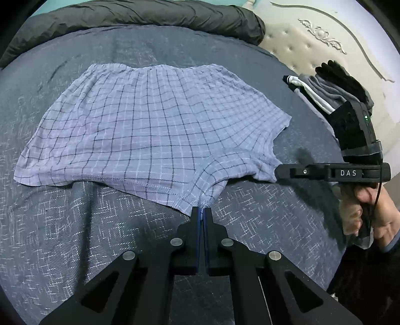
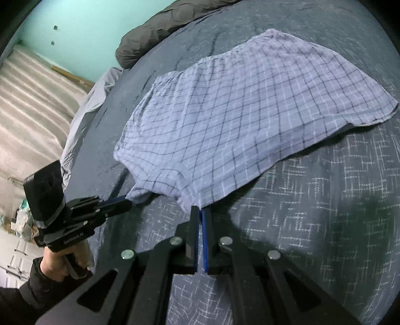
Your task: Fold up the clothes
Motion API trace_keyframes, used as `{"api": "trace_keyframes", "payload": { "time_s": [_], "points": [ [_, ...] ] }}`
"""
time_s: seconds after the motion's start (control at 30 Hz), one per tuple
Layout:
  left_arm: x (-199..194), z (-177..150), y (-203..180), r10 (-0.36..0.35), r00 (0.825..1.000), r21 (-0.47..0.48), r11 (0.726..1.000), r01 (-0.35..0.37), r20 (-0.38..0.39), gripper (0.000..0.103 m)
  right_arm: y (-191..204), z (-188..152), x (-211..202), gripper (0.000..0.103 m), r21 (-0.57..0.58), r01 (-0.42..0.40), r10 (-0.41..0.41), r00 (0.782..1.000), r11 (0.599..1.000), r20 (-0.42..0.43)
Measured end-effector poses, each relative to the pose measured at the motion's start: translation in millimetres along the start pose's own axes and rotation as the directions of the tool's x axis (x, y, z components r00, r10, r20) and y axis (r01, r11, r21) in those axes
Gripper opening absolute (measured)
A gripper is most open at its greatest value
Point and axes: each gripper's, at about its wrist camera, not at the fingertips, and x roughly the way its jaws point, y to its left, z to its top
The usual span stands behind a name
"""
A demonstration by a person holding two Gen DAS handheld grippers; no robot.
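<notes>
Both my grippers, left (image 1: 201, 211) & right (image 2: 199, 210), have jaws clamped on the plaid shorts' (image 1: 150, 130) near hem; shorts spread on dark blue bed (image 1: 75, 237). Teal wall (image 2: 87, 30) behind, cream tufted headboard (image 1: 312, 50) at right.

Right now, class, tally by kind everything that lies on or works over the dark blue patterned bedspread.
Pale-blue checked shorts, spread flat: 1
Pile of folded black and grey clothes: 1
Rolled dark grey duvet: 1
Black two-finger grippers: 2, the left gripper and the right gripper
Total: 5
</notes>
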Motion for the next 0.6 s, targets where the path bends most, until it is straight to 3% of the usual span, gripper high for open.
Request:
{"api": "trace_keyframes", "payload": {
  "time_s": [0.2, 0.33, 0.43, 0.6],
  "points": [
    [-7.5, 5.4, -1.4, -0.022, 1.0, -0.011, 1.0, 0.022, 0.003, 0.003, -2.4, 5.2, -7.6, 0.003, 0.037, 0.021, -0.022, 0.999, 0.999, 0.033],
    [-23.4, 19.2, -0.1, -0.017, 0.997, -0.027, 0.999, 0.019, 0.073, 0.01, 3.9, 13.3, -22.3, 0.003, 0.033, 0.043, -0.046, 0.994, 0.999, 0.101],
    [-21.1, 29.7, 5.3, -0.033, 0.994, -0.068, 0.997, 0.04, 0.104, 0.015, 14.2, 20.0, -22.8, 0.003, 0.011, 0.001, -0.002, 0.99, 1.0, 0.141],
    [5.6, 35.7, 0.7, -0.001, 0.998, -0.048, 0.999, 0.005, 0.07, 0.016, 29.9, 26.9, 6.3, 0.003, -0.05, 0.028, -0.023, 0.995, 0.998, 0.098]
  ]
}}
